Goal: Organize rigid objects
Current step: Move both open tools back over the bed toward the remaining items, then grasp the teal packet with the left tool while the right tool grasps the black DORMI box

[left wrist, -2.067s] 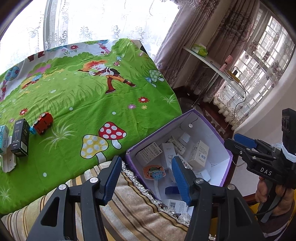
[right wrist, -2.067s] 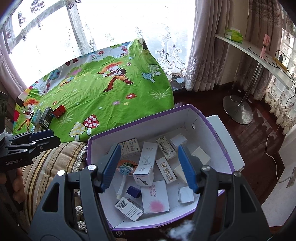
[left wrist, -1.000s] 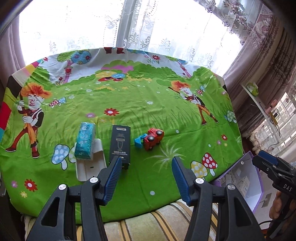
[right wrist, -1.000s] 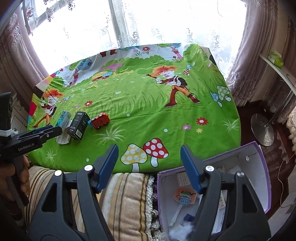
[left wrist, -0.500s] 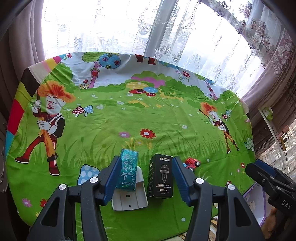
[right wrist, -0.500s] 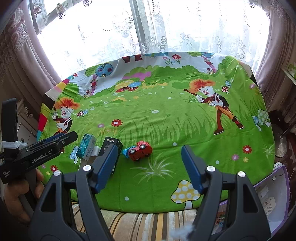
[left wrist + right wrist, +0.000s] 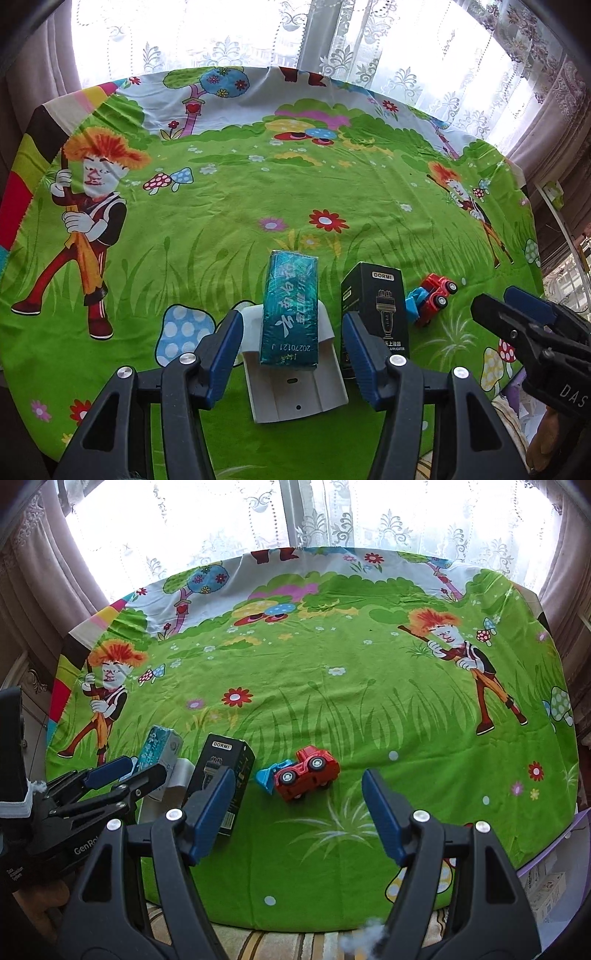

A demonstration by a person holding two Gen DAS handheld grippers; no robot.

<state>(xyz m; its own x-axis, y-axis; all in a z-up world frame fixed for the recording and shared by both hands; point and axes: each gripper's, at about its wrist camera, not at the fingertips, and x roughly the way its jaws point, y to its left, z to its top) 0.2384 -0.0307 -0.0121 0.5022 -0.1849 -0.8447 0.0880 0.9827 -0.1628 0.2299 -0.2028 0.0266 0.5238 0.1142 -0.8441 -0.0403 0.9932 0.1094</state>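
Note:
On the green cartoon cloth a teal wrapped box lies on top of a white plastic piece. To its right stands a black DORMI box, then a red toy truck with a blue scoop. My left gripper hangs open above the teal box, its blue pads apart from it. My right gripper is open over the red toy truck, not touching it. The black box and teal box lie to its left, beside the left gripper.
A purple-rimmed box holding small cartons shows at the lower right, off the table's edge. A striped cushion runs along the near edge. Lace curtains and a bright window stand behind the table.
Both views swung from the purple box to the table. Both grippers came lower and nearer the objects, the left over the teal box, the right over the truck. Jaws stayed open.

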